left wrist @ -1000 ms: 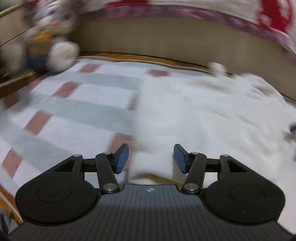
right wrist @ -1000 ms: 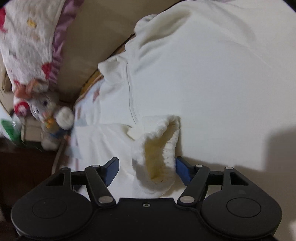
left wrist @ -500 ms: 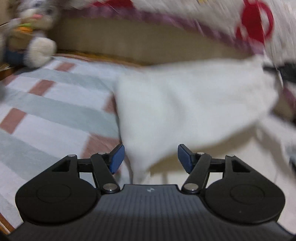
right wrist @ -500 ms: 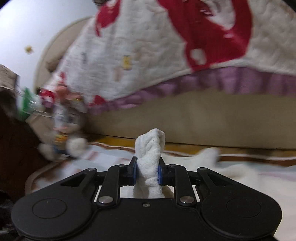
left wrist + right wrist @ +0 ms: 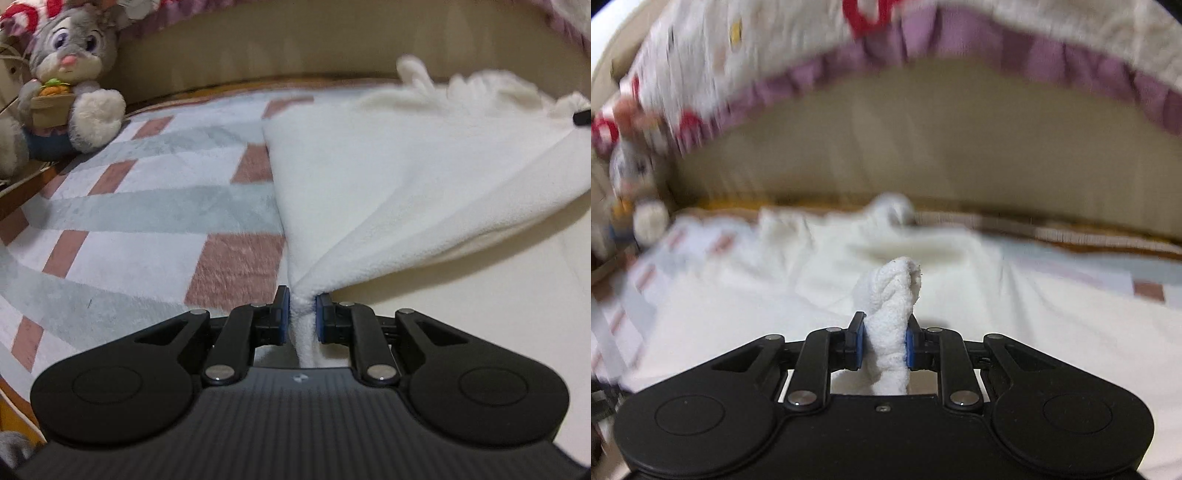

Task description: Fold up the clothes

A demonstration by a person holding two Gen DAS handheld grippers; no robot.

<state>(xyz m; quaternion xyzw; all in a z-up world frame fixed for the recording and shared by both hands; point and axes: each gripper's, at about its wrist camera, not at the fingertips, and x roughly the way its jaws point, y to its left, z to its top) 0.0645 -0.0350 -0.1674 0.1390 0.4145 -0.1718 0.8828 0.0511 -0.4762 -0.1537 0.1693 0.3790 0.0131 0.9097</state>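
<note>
On the checked blanket (image 5: 155, 206), left tool (image 5: 300, 317) pinches white garment (image 5: 406, 166) at its hem corner; right tool (image 5: 883, 345) pinches the ribbed cuff (image 5: 894, 295). Keep both grips level, cloth taut (sleeve lifted off body). Open room lies leftward; plush rabbit (image 5: 62, 81) crowds the far-left edge.

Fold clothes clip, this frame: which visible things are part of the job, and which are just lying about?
Part of the job:
- white fleece garment, spread over the surface
- left gripper, shut on its edge
- right gripper, shut on its ribbed cuff

Lying about:
- plush rabbit
- checked blanket under the garment
- red-patterned quilt with purple trim behind
</note>
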